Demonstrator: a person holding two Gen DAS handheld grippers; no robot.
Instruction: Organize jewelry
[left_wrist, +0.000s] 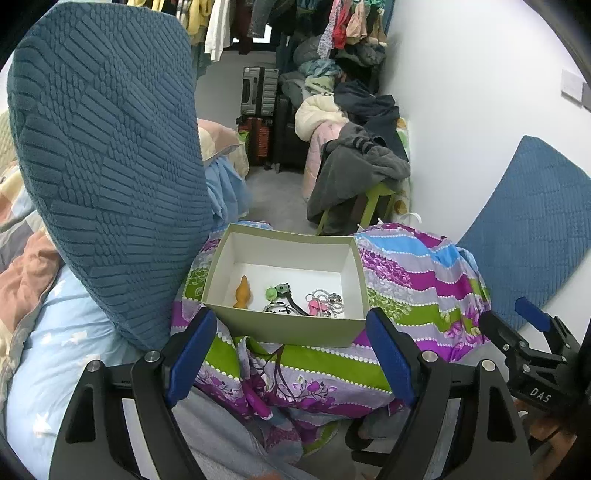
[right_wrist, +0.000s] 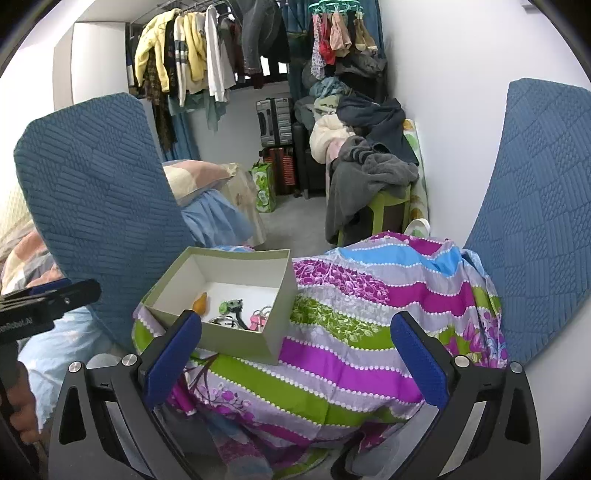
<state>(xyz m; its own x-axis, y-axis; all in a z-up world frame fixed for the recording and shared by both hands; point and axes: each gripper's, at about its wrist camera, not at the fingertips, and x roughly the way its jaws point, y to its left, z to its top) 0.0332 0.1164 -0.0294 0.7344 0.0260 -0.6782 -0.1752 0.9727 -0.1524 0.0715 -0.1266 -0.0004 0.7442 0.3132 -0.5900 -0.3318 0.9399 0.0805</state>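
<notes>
A pale green box (left_wrist: 280, 325) with a white inside stands on a striped floral cloth (left_wrist: 413, 280). It holds an orange piece (left_wrist: 243, 291), a green piece (left_wrist: 273, 293), a dark clip (left_wrist: 291, 302), a pink piece (left_wrist: 317, 307) and a beaded chain (left_wrist: 332, 300). My left gripper (left_wrist: 291, 354) is open and empty, just in front of the box. In the right wrist view the box (right_wrist: 236, 343) lies left of centre. My right gripper (right_wrist: 295, 354) is open and empty over the cloth (right_wrist: 369, 314), to the right of the box.
Blue textured cushions stand to the left (left_wrist: 103, 158) and right (right_wrist: 535, 206) of the cloth. A white wall (left_wrist: 461, 110) runs along the right. Behind are a green stool with grey clothes (left_wrist: 354, 177), suitcases (left_wrist: 258, 92) and hanging clothes (right_wrist: 192, 55).
</notes>
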